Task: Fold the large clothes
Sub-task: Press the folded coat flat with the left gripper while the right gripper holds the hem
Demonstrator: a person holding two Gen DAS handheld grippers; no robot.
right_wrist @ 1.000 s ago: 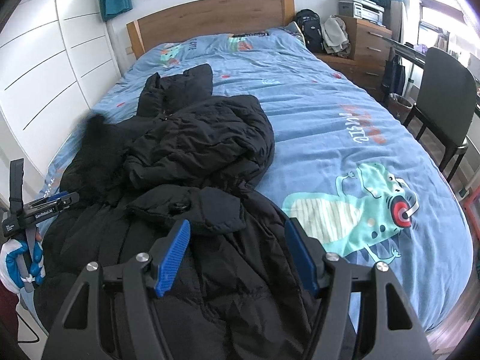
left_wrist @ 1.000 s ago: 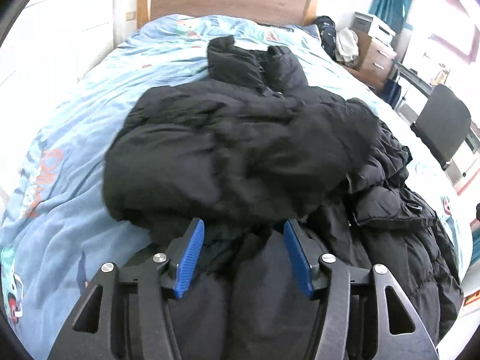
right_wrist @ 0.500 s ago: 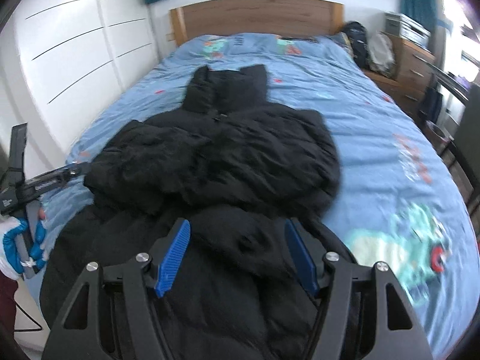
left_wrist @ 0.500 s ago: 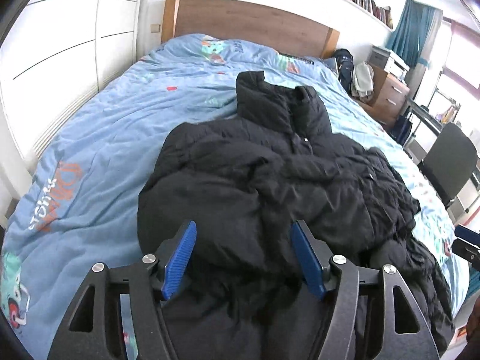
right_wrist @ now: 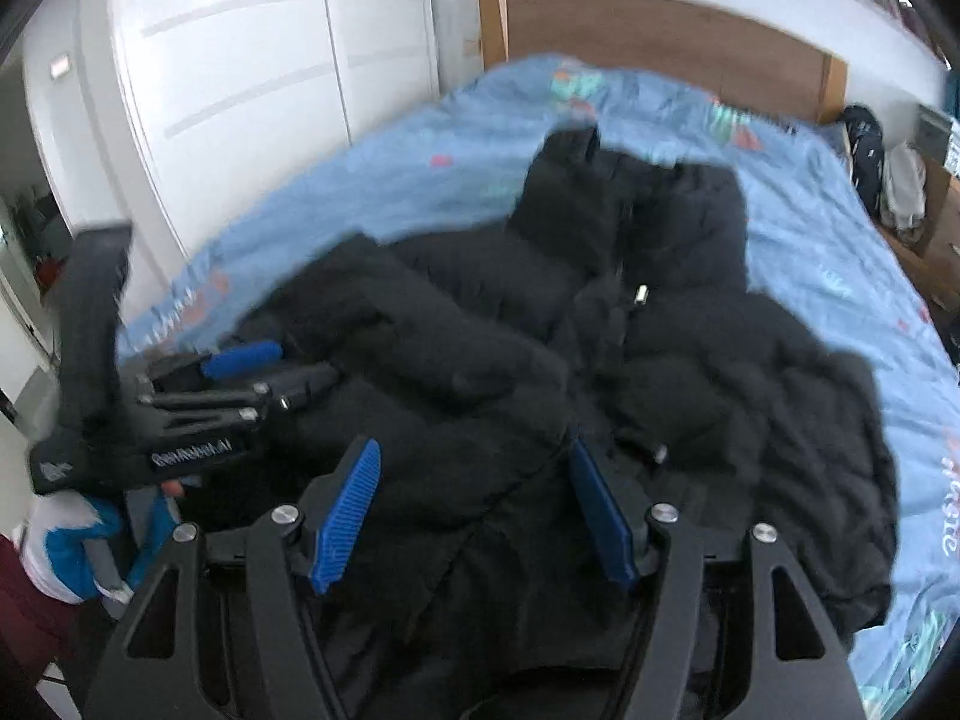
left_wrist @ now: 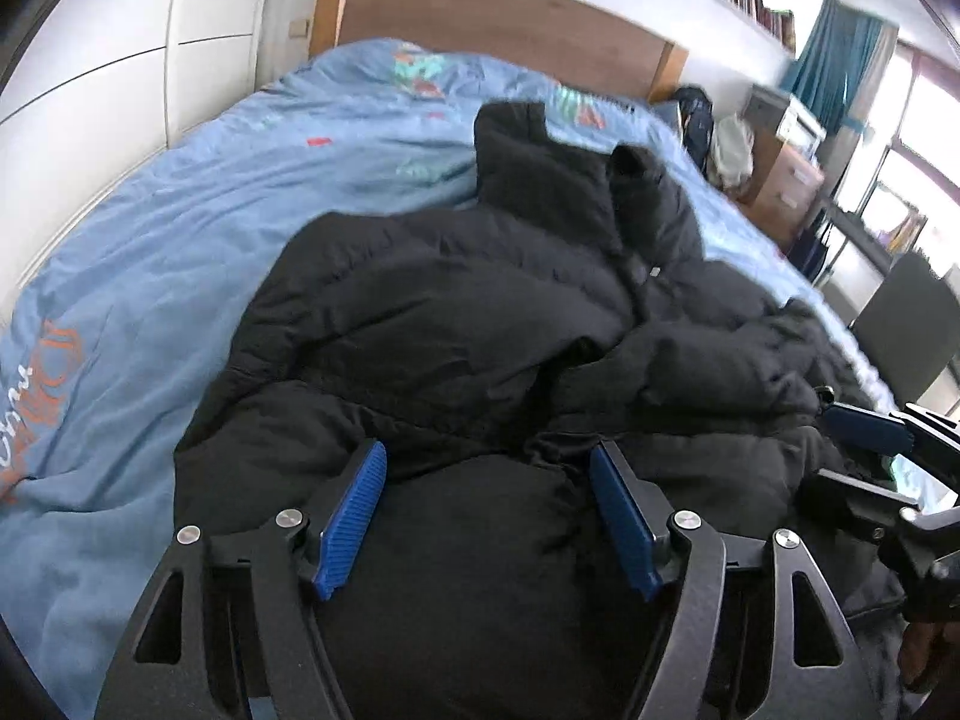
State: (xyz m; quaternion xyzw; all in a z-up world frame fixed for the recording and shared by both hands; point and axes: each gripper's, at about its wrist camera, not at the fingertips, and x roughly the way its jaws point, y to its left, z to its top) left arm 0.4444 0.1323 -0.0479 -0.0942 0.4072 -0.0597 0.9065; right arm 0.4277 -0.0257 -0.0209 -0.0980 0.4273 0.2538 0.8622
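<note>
Left gripper [left_wrist: 486, 516] jaws stand wide and have just been opening, nothing pinched, only puffy jacket fabric bulging below the blue pads [left_wrist: 351, 510]. Right gripper [right_wrist: 474, 516] also stands wide and empty, hovering over the near part of the coat.

Black puffer jacket [left_wrist: 480, 312] lies on the blue duvet [left_wrist: 180, 228], collar toward the wooden headboard [left_wrist: 498, 24], both sleeves crossed in over the chest, hem end nearest the tongs. So sleeves look done; likely next step is grabbing the hem and folding it up toward the collar.

Risks, as I judge them:
- Thick slippery padding: a shallow pinch could catch just the top layer, so the shell lifts and the bottom layer stays.
- Uneven grab between the two sides would skew the fold.
- Lifting the hem fast could drag the folded sleeves out of place or let them slide off.
- Trapped air could make the bundle spring back open.
- The grippers sit near each other; the left one shows at the left of the right wrist view, so a clash is possible.
</note>
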